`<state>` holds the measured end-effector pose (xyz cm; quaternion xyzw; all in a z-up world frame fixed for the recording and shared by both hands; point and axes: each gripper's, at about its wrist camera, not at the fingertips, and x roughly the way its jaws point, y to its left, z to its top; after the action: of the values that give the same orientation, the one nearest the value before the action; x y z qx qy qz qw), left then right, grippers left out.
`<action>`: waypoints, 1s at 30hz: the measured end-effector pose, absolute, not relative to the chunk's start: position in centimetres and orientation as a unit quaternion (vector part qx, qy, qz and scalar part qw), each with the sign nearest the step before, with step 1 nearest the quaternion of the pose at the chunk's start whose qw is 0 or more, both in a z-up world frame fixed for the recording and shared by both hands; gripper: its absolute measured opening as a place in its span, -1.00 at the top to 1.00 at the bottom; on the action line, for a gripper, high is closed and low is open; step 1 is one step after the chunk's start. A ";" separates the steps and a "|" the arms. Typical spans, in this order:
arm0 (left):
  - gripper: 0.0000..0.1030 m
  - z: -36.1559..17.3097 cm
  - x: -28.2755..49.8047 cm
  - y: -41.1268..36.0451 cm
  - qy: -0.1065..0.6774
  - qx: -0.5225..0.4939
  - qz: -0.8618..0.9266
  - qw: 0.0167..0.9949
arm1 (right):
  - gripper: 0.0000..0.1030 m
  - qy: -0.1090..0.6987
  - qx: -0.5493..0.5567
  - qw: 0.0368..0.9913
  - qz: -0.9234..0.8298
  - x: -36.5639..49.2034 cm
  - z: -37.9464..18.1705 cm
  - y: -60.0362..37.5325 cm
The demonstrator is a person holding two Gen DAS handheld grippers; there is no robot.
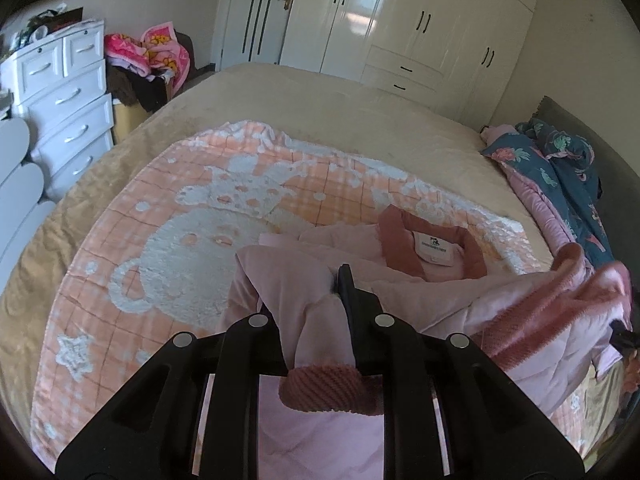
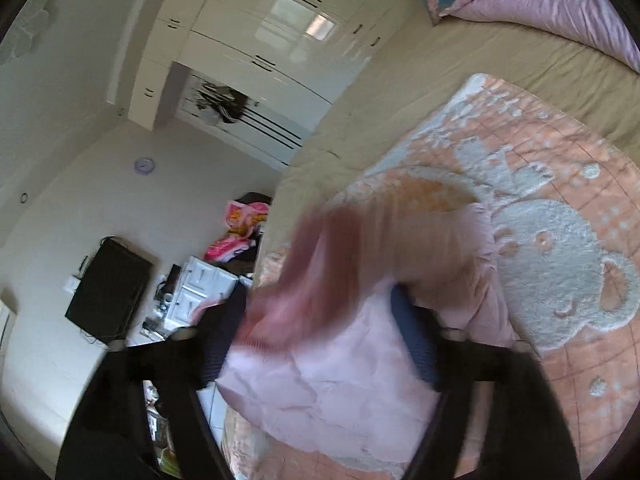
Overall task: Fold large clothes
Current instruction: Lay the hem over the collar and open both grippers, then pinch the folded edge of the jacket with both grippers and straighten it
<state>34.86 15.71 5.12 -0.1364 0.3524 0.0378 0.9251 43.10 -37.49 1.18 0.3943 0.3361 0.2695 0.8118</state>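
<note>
Now the pink padded jacket is lying on the bear blanket.
Left gripper jaws are pinching its fabric at six o'clock; right gripper jaws are gaping around it.

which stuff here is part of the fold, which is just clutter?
Job:
pink jacket
left gripper, shut on it
right gripper, jaws apart
bear blanket underneath

Clutter:
floral quilt
white drawers
wardrobe
pink pile

L gripper clamped; R gripper fingers apart.
</note>
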 end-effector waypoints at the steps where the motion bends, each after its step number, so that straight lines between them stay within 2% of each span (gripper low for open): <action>1: 0.78 5.0 35.0 15.7 0.353 -0.136 0.038 0.925 | -0.47 0.332 0.387 0.816 0.272 43.0 1.3 -37.5; 6: 0.69 4.3 35.8 15.7 0.358 -0.142 0.034 0.922 | -0.52 0.317 0.342 0.851 0.242 41.8 0.7 -37.4; 11: 0.60 3.8 36.1 15.3 0.354 -0.140 0.039 0.924 | -0.58 0.343 0.212 0.902 0.155 40.6 -1.9 -35.3; 14: 0.43 3.9 36.0 15.4 0.350 -0.154 0.032 0.923 | -0.58 0.348 0.165 0.911 0.143 40.1 -3.3 -33.8; 16: -0.04 4.2 35.9 15.4 0.344 -0.169 0.011 0.923 | -0.58 0.342 0.142 0.918 0.141 39.6 -3.9 -33.0; 17: -0.44 4.6 35.7 15.3 0.336 -0.178 -0.004 0.925 | -0.58 0.339 0.135 0.921 0.138 39.5 -4.1 -32.7; 18: -0.59 4.9 35.5 15.2 0.330 -0.176 -0.004 0.927 | -0.58 0.337 0.131 0.922 0.139 39.6 -4.4 -32.6; 21: -0.82 6.0 34.4 14.2 0.306 -0.134 0.026 0.942 | -0.58 0.331 0.120 0.925 0.144 39.4 -4.8 -32.0; 25: -0.82 6.6 31.9 14.5 0.273 -0.120 0.046 0.953 | -0.59 0.333 0.109 0.926 0.141 39.8 -5.0 -31.4; 30: -0.82 3.5 29.5 16.7 0.288 -0.097 0.095 0.948 | -0.59 0.341 0.086 0.929 0.117 40.6 -5.9 -31.7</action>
<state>29.53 16.70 3.46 -0.0967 0.2880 0.0950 0.9480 40.64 -31.70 -5.93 0.0863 0.3411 0.1168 0.9288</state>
